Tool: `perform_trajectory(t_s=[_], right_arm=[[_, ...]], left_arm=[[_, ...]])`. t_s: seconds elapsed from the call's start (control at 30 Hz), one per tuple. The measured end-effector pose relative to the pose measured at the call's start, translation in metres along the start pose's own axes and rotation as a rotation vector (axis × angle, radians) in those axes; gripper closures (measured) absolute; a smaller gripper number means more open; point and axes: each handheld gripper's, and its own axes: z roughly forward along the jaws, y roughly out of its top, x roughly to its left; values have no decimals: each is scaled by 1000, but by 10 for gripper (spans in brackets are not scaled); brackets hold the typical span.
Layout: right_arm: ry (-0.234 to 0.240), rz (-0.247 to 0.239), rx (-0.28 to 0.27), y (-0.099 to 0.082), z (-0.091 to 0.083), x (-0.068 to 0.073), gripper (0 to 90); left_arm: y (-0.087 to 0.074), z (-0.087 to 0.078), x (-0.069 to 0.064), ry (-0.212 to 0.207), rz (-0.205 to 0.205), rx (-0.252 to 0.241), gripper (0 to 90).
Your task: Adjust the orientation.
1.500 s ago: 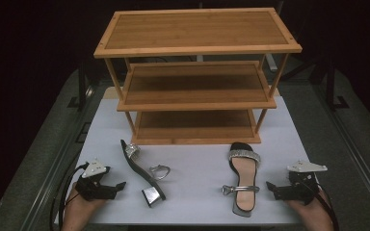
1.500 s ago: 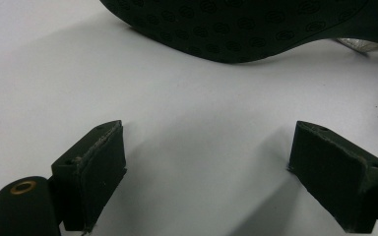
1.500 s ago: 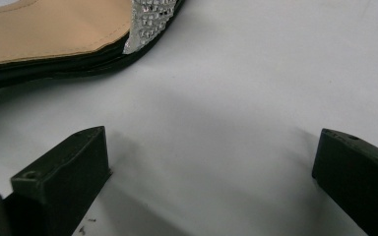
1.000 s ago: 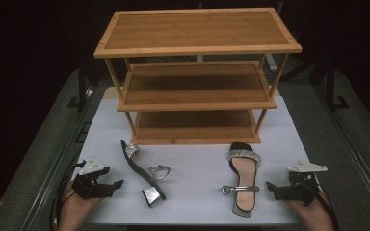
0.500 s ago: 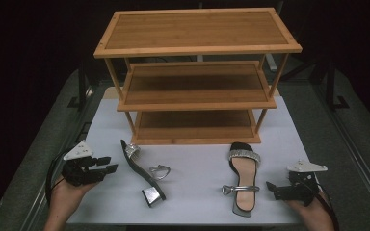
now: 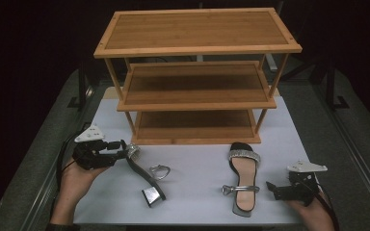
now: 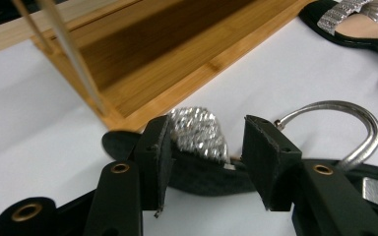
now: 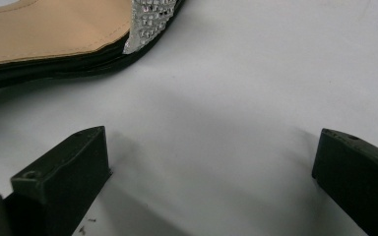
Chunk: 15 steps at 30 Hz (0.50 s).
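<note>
A black sandal [image 6: 142,173] with a silver glitter toe strap [image 7: 197,132] lies on its side at front left, its block heel [image 6: 153,195] toward me. My left gripper [image 6: 124,147] is at its toe. The toe sits between the jaws [image 7: 206,147], and a gap shows beside the right pad. These jaws have just been opening a little. The second sandal [image 6: 243,175] lies sole down at front right. My right gripper [image 6: 270,185] rests just right of it, open and empty [image 8: 211,162], with that sandal's [image 8: 54,34] edge ahead.
A three-tier bamboo shoe rack [image 6: 197,29] stands at the back of the white mat [image 6: 197,159], its bottom shelf [image 7: 177,54] just beyond the left sandal. Dark table edges and cables flank the mat on both sides.
My left gripper has lifted off the mat, moved away from me to the toe of the left sandal, and its jaws stand narrower than a second ago. The sandals and right gripper have not moved.
</note>
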Motion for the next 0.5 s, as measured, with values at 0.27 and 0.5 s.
perform_trajectory(t_s=[0.27,0.5], right_arm=[[0,0,-1,0,0,0,0],[0,1,0,0,0,0,1]], left_arm=[[4,29,0,28,26,65,539],[-3,22,1,36,15,53,587]])
